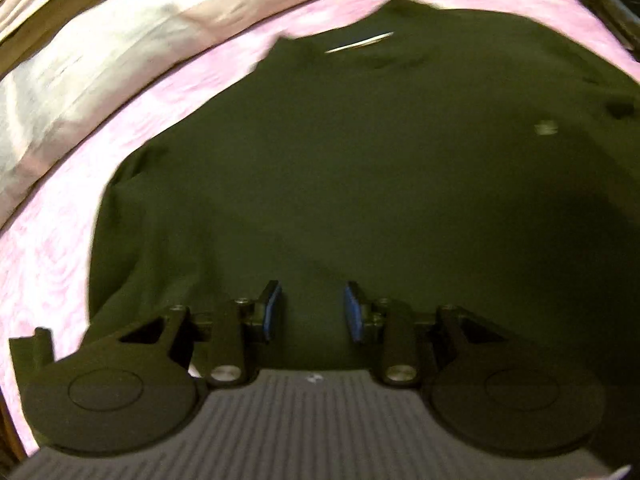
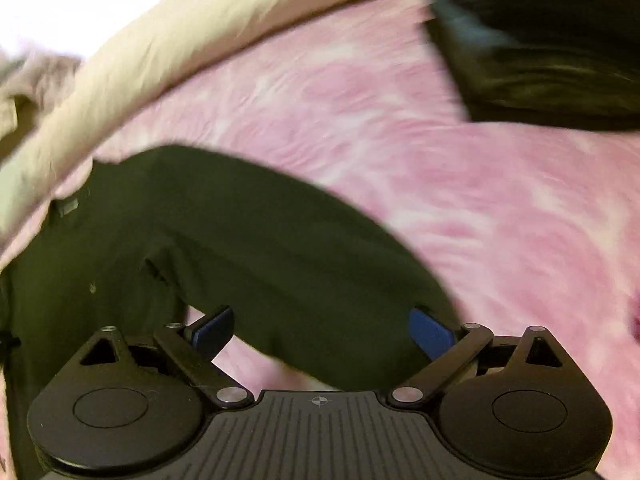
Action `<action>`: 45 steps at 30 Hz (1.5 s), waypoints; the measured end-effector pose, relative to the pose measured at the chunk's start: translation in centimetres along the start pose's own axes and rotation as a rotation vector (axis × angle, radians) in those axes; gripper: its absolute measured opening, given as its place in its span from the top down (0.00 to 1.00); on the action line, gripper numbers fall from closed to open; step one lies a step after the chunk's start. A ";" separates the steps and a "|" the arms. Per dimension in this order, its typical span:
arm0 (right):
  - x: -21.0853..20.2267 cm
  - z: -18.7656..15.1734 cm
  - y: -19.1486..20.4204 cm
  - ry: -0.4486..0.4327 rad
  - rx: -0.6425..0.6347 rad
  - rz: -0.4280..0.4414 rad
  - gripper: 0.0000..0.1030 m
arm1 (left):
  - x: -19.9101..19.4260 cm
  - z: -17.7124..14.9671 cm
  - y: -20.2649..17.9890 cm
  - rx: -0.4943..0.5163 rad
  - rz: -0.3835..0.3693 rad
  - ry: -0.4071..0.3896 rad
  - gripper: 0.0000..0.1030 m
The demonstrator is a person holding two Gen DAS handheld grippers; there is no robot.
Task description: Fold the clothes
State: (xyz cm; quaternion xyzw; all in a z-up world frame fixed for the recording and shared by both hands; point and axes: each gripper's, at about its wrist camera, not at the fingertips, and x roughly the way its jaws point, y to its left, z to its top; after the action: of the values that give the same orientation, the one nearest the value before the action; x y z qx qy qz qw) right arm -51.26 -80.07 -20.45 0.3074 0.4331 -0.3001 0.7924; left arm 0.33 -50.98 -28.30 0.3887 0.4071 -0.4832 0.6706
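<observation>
Right wrist: hand-held gripper (image 2: 322, 330) wide, empty, over shirt (image 2: 240, 240).

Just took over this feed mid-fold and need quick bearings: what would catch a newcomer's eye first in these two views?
The dark green shirt stands out first, spread flat on the pink bedspread and filling most of the left wrist view. In the right wrist view one sleeve reaches out toward the wide-open jaws of the right gripper. A pale blanket lies along the far edge, and a dark pile sits at the upper right.
</observation>
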 end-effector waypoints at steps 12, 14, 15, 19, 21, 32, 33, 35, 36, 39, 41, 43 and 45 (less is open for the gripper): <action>-2.6 -7.9 -5.1 0.123 0.180 -0.051 0.06 | -4.3 5.1 -17.2 0.241 -0.286 -0.050 0.67; -3.2 -8.4 -6.1 0.097 0.244 -0.007 0.06 | -4.9 5.6 -19.3 0.277 -0.319 -0.059 0.67; -3.8 -8.7 -7.1 0.064 0.303 0.017 0.06 | -5.2 5.8 -20.3 0.294 -0.335 -0.063 0.66; -6.0 -9.8 -11.5 -0.057 0.524 0.032 0.09 | -5.6 6.3 -22.8 0.351 -0.364 -0.060 0.63; -5.8 -10.2 -13.0 -0.045 0.552 0.041 0.46 | -5.5 6.5 -23.6 0.377 -0.365 -0.051 0.63; -3.8 -10.0 -9.1 0.086 0.230 -0.036 1.00 | -5.1 7.0 -24.4 0.454 -0.324 -0.016 0.63; -4.5 -9.4 -9.4 0.073 0.204 -0.067 1.00 | -5.3 7.2 -24.3 0.454 -0.322 -0.022 0.63; -6.3 -7.6 -10.3 0.006 0.149 -0.169 1.00 | -5.6 7.6 -24.2 0.449 -0.319 -0.034 0.63; -7.4 -6.6 -11.1 -0.036 0.131 -0.220 1.00 | -5.7 7.8 -24.1 0.444 -0.318 -0.038 0.63; -9.9 -3.2 -13.3 -0.162 0.086 -0.341 1.00 | -5.6 8.1 -24.0 0.434 -0.317 -0.031 0.63; -10.1 -1.4 -14.3 -0.225 0.060 -0.443 1.00 | -5.5 7.9 -23.9 0.425 -0.317 -0.023 0.63; -8.9 -0.1 -15.1 -0.220 0.072 -0.493 0.98 | -5.4 7.6 -23.8 0.414 -0.317 -0.013 0.63; -8.3 0.2 -15.4 -0.223 0.142 -0.466 0.58 | -5.6 6.8 -23.4 0.405 -0.306 -0.001 0.63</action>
State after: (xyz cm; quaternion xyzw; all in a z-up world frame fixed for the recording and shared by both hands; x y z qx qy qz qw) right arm -66.31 -88.18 -16.62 0.2195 0.3800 -0.5360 0.7212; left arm -22.24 -60.73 -23.62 0.4488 0.3555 -0.6511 0.4983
